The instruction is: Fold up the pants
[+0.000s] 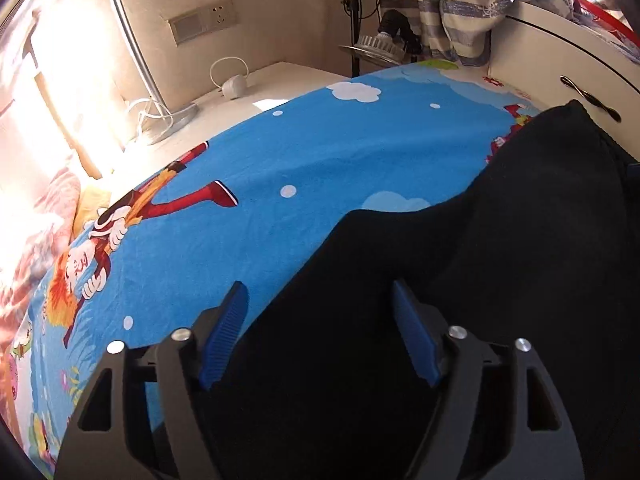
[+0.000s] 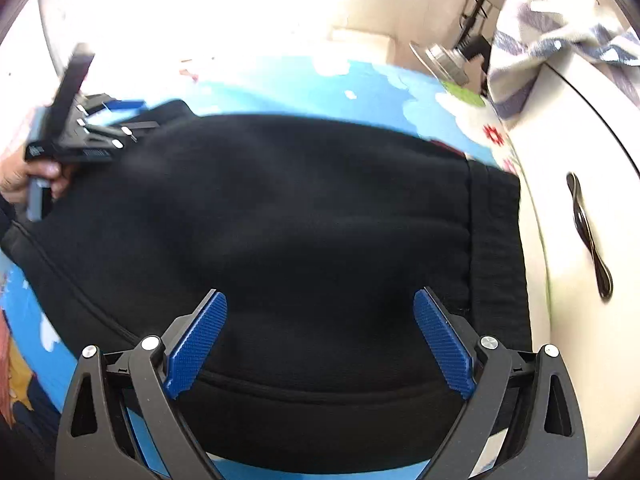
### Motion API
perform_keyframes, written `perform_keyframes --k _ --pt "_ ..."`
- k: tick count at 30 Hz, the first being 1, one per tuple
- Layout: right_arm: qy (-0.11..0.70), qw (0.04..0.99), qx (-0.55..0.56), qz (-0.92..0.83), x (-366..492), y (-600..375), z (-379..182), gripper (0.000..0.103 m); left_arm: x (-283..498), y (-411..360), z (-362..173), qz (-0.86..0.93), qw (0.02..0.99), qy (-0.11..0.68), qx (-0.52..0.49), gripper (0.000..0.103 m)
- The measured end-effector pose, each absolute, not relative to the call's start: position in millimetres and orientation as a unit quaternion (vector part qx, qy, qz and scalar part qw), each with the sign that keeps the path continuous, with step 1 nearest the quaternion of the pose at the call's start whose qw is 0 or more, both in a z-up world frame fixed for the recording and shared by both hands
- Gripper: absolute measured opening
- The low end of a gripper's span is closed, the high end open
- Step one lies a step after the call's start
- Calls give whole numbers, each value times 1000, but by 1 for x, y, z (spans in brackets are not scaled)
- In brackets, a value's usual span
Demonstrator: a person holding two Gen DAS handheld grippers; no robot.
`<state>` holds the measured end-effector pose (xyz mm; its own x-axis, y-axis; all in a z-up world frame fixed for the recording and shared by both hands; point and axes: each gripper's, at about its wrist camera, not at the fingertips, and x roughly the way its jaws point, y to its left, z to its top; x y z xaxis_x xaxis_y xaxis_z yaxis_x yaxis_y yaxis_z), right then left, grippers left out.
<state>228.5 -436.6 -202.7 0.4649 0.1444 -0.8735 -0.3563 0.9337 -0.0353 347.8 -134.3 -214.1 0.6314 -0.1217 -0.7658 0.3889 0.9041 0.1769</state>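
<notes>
I hold both the left gripper (image 1: 316, 316) and right gripper (image 2: 320, 340) open above the black pants (image 2: 280, 208), ready to pinch their edges for folding.

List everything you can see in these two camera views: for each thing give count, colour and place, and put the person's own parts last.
Pants: one, black, spread on the sheet.
Sheet: one, blue with cartoon print, under the pants.
Cabinet: one, white, dark handle, right of the sheet.
Striped cloth: one, grey and white, draped over the cabinet.
Desk lamp: one, silver, on the white surface beyond the sheet.
Wall socket: one, beige, on the wall.
Left gripper: black, blue pads, jaws open above the pants.
Right gripper: same, jaws open.
Hand: one, holding the left gripper.
</notes>
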Motion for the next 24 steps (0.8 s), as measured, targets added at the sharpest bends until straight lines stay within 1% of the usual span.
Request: perform_keyframes --k 2,4,6,8,9,10,11,13,14,15,17,19,21,23,24 --pt "478 856 -112 164 215 -443 -205 90 360 -110 -212 -134 892 420 100 88" --pt "481 854 -109 165 215 -444 -199 91 356 -92 -205 -97 899 417 94 87" --pt "485 855 -107 152 220 -442 -192 91 333 -70 -187 -61 913 397 70 86" --pt "468 867 -88 150 220 -434 -177 95 295 -36 -175 -28 921 390 -7 85" --pt "459 870 -67 168 222 -428 -169 98 273 -21 -174 -25 920 391 -36 84" --pt "453 870 -48 191 228 -422 -163 98 251 -9 -177 -22 918 394 -42 82" --pt "446 869 -38 211 233 -409 -157 98 229 1 -183 -3 916 401 -24 82" --pt "436 866 -44 241 246 -371 -147 98 189 33 -199 61 907 416 25 82" --pt "436 861 -53 257 253 -346 -144 98 172 57 -209 88 899 428 28 82" --pt "436 852 -60 283 254 -316 -139 98 151 90 -212 102 900 424 -6 87" --pt "448 825 -86 334 256 -248 -136 98 107 154 -205 178 891 410 -86 87" --pt "447 802 -111 381 253 -176 -136 98 53 204 -189 256 887 358 -143 86" --pt "447 776 -141 422 250 -106 -142 98 -3 247 -182 279 874 300 -262 85" --pt "456 748 -154 457 238 -42 -156 98 -45 274 -193 280 849 264 -361 84" --pt "463 735 -158 470 234 -12 -164 96 -58 282 -201 276 837 260 -396 79"
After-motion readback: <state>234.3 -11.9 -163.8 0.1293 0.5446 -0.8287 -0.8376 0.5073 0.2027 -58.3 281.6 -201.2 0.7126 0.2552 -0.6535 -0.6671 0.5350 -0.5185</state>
